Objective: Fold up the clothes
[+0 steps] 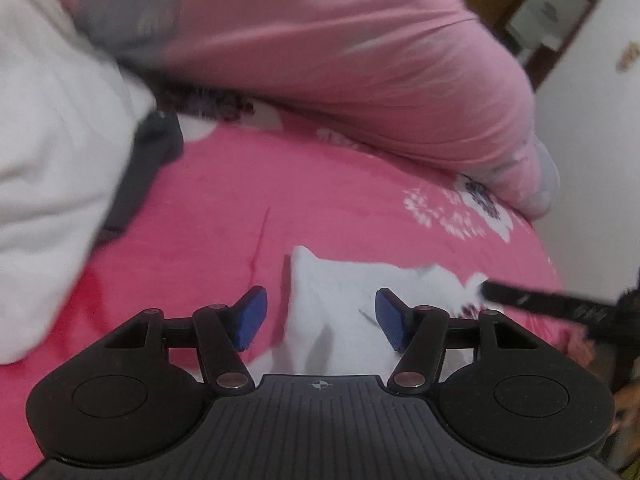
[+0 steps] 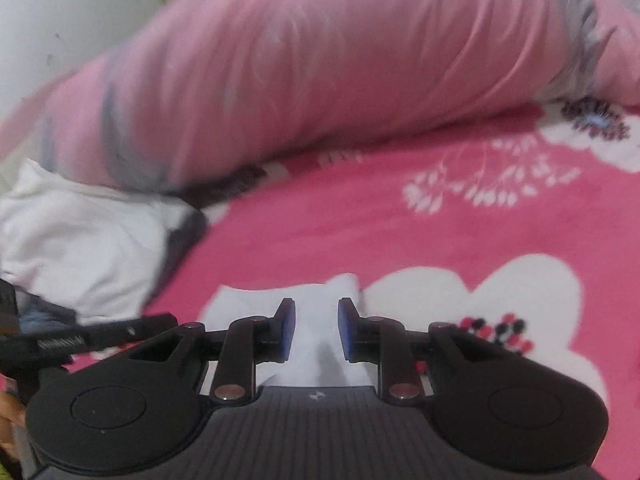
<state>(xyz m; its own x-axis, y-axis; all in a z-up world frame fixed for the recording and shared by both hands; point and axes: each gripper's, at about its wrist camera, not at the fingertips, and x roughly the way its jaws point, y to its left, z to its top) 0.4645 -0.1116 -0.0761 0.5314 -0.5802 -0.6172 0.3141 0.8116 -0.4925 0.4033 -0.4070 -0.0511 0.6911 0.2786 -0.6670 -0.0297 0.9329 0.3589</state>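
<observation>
A small white garment (image 1: 340,300) lies flat on the pink flowered bedsheet (image 1: 240,200), right under both grippers. My left gripper (image 1: 320,316) is open wide just above it, blue pads on either side of its left part. In the right wrist view the same white garment (image 2: 256,300) shows beneath my right gripper (image 2: 317,330), which is open with a narrower gap; white cloth is visible through the gap, not pinched. Part of the right gripper (image 1: 560,304) shows at the right edge of the left wrist view.
A bulky pink duvet (image 1: 340,60) runs along the back of the bed. A pile of white clothes (image 1: 52,160) with a dark garment (image 1: 148,168) under it sits at the left, seen also as the white pile (image 2: 80,240). The bedsheet's right edge (image 1: 536,240) drops away beside a wall.
</observation>
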